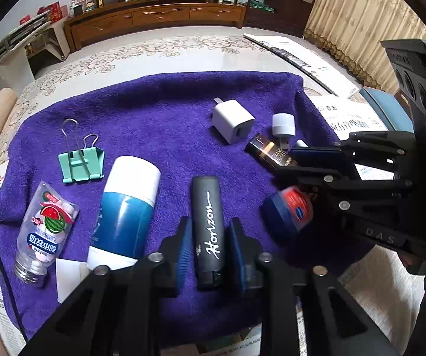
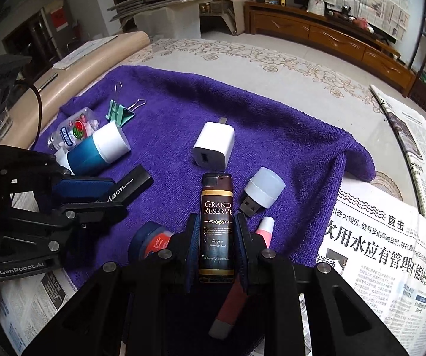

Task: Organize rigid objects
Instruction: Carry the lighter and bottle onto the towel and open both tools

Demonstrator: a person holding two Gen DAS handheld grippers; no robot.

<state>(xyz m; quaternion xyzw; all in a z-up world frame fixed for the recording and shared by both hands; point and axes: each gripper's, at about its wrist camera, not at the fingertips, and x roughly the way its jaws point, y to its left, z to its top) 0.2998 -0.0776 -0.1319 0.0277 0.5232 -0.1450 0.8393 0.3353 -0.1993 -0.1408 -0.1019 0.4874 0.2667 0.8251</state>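
Left gripper: jaws stand either side of the black lighter, set narrow, with a small gap showing on each side; no contact confirmed. The lighter's long axis runs straight ahead along the fingers, so closing would pinch it across its narrow width. It is matte plastic, rectangular, with white script. To this gripper's left lie a clear candy bottle, ribbed at the neck; a green binder clip with wire handles; and a blue-and-white cylinder, smooth, lying on its side. All rest on a purple towel of looped pile, spread over the worktop.

Right gripper: pads appear pressed against the brown lighter, glossy, gold-banded, its long axis also in line with the fingers. Ahead sits a white charger, a hard cube. Ahead-right is a USB lamp with a frosted dome. Beneath the right finger lies a pink tube. Left of the gripper is a blue jar with a red lid.

Judgement: each gripper is nearer its own lighter.
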